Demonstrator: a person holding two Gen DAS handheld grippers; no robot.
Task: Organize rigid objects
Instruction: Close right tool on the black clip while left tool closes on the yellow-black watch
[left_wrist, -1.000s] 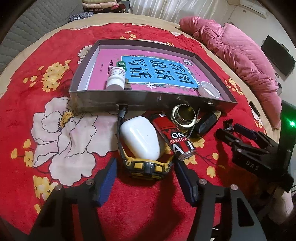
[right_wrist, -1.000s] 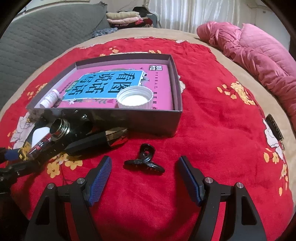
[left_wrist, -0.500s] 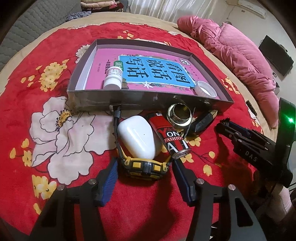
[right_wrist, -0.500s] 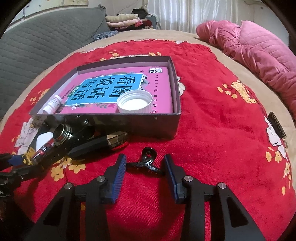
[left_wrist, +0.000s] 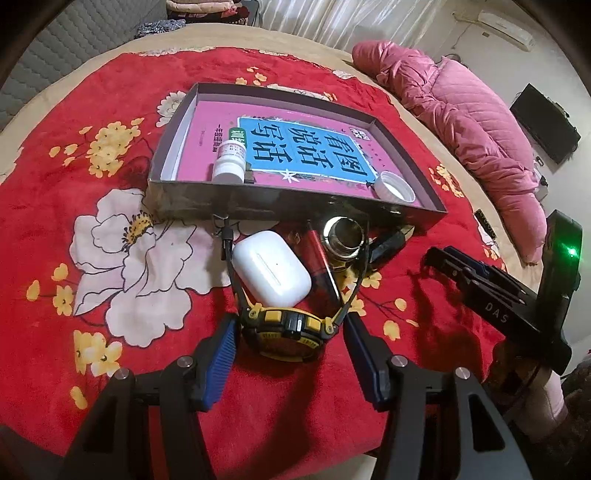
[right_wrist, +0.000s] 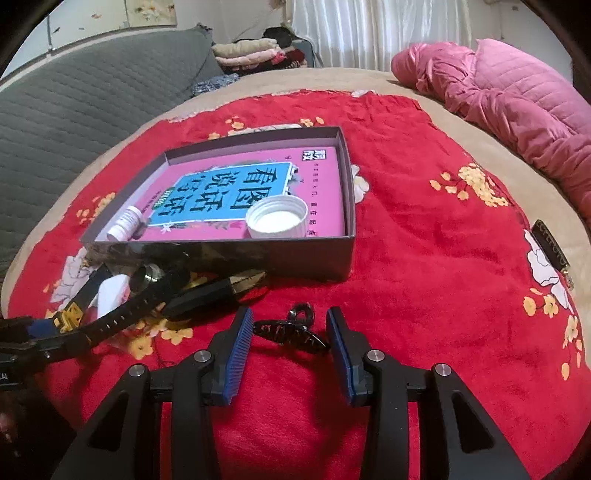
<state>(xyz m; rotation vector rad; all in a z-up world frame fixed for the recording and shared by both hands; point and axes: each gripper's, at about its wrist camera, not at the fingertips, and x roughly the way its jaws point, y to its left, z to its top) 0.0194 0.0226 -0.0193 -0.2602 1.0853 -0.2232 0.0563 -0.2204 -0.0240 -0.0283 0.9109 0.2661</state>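
Straddling the yellow watch (left_wrist: 286, 332) on the red blanket (left_wrist: 110, 110), the left gripper (left_wrist: 290, 354) has its blue pads beside the case, seemingly not yet pressing; its strap runs away toward the box (left_wrist: 295, 205). Closing comes next. From the right view, the right gripper (right_wrist: 290, 341) brackets the black hair clip (right_wrist: 290, 332), lying crosswise, contact unclear; lifting into the box follows.

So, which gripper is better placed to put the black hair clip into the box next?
The right gripper. The black hair clip lies between its blue pads, and the box is just beyond it. The left gripper is busy around the yellow watch, further from the clip.
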